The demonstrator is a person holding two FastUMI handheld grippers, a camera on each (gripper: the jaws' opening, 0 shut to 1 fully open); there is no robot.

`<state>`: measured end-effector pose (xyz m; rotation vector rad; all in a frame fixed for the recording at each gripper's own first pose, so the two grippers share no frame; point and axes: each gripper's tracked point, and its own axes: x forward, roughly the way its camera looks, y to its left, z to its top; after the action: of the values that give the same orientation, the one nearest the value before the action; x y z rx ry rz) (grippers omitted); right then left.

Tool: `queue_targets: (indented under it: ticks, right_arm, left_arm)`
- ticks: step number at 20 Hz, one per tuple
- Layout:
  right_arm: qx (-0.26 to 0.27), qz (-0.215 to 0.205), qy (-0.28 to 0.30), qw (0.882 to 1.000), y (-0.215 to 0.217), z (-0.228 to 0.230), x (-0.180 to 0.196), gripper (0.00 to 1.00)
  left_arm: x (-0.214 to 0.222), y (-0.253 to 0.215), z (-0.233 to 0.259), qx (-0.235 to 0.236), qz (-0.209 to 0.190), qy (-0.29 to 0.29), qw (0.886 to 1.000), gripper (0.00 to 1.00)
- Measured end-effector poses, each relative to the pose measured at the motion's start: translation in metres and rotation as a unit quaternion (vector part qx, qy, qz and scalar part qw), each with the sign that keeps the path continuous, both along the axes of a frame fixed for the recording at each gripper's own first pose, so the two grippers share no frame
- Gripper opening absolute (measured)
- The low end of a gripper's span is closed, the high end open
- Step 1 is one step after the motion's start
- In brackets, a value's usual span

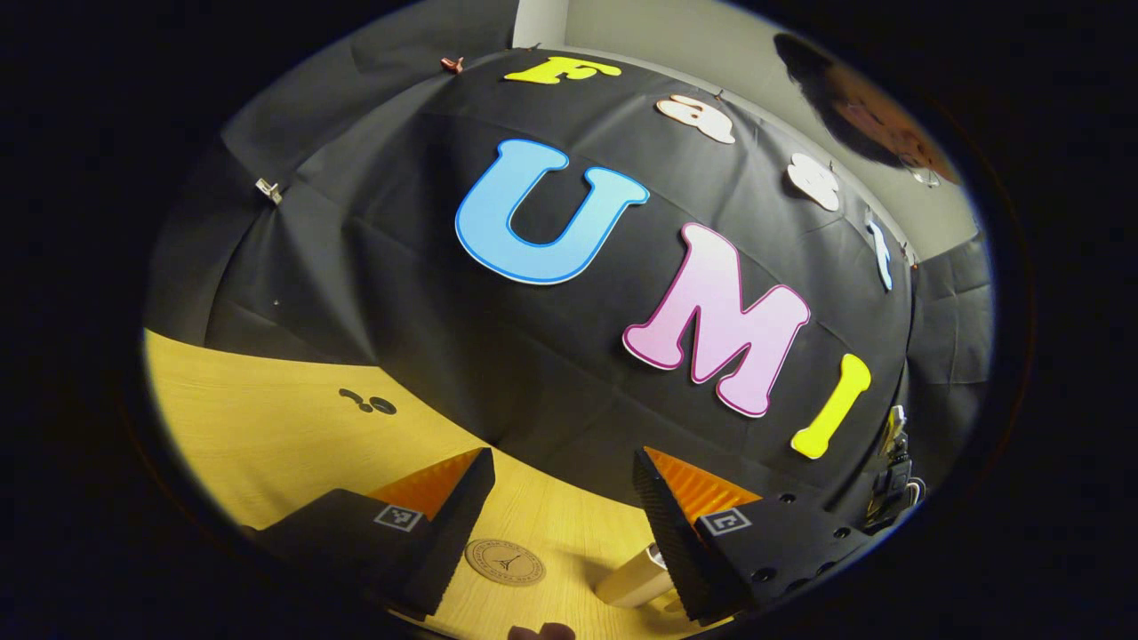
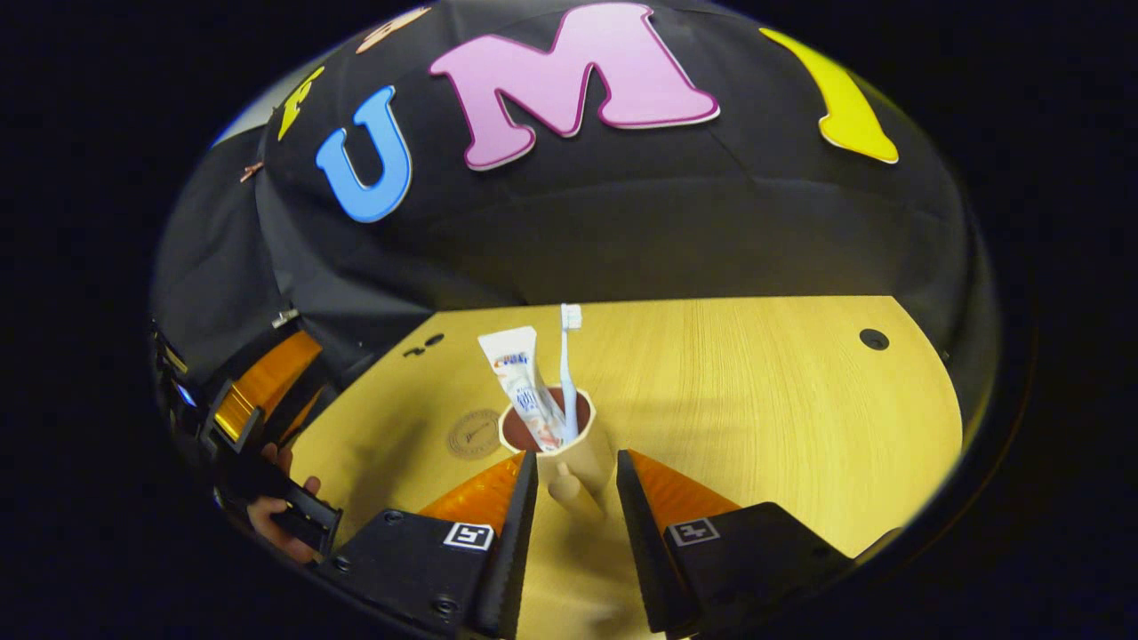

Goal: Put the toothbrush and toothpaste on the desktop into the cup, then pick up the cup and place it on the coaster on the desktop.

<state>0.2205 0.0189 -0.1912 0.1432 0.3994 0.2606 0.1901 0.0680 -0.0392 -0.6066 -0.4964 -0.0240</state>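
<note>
Low in the middle of the right gripper view, my right gripper (image 2: 576, 484) has its two fingers on either side of the cup (image 2: 569, 453), the black pads close against its handle and lower wall; whether both pads actually press on it I cannot tell. The cup stands upright on the wooden desktop (image 2: 756, 382). Inside it, the toothpaste (image 2: 524, 378) leans toward the upper left of the frame, and the toothbrush (image 2: 567, 373) rises nearly straight beside it, bristles at the top. Just left of the cup lies the round coaster (image 2: 474, 434), flat on the wood and apart from the cup. At the far left edge of that view my left gripper (image 2: 267, 391) shows, with my hand (image 2: 280, 511) wrapped around its handle below.

Down at the bottom of the left gripper view, my left gripper (image 1: 562, 484) is spread wide with nothing between its fingers. The coaster (image 1: 505, 562) sits on the desktop (image 1: 267, 427) in the gap between them, nearer the left finger. A pale, rounded object, probably part of the cup (image 1: 633, 582), pokes out beside the right finger at the lower edge.
</note>
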Motion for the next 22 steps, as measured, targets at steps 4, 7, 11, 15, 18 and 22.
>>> queue_targets:
  ticks: [4,7,11,15,18,22]
  right_arm:
    - [-0.037,0.026,0.075,0.996,0.001,-0.026,-0.005,0.55]
    - [-0.063,0.038,0.113,0.991,0.005,-0.039,-0.001,0.56]
    - [-0.115,0.06,0.149,0.98,0.012,-0.055,0.012,0.56]
    - [-0.151,0.083,0.192,0.966,0.021,-0.078,0.02,0.56]
    - [-0.166,0.09,0.209,0.96,0.027,-0.087,0.029,0.56]
    - [-0.201,0.087,0.252,0.943,0.024,-0.104,0.036,0.56]
  left_arm:
    - [-0.002,0.002,-0.005,0.012,0.006,0.007,1.0,0.96]
    - [-0.003,0.004,-0.011,0.015,0.008,0.012,1.0,0.96]
    - [-0.004,0.007,-0.02,0.012,0.012,0.018,1.0,0.96]
    - [-0.007,0.013,-0.028,0.011,0.018,0.025,0.999,0.96]
    - [-0.009,0.019,-0.035,0.009,0.021,0.032,0.999,0.96]
    - [-0.011,0.028,-0.043,0.005,0.025,0.039,0.999,0.96]
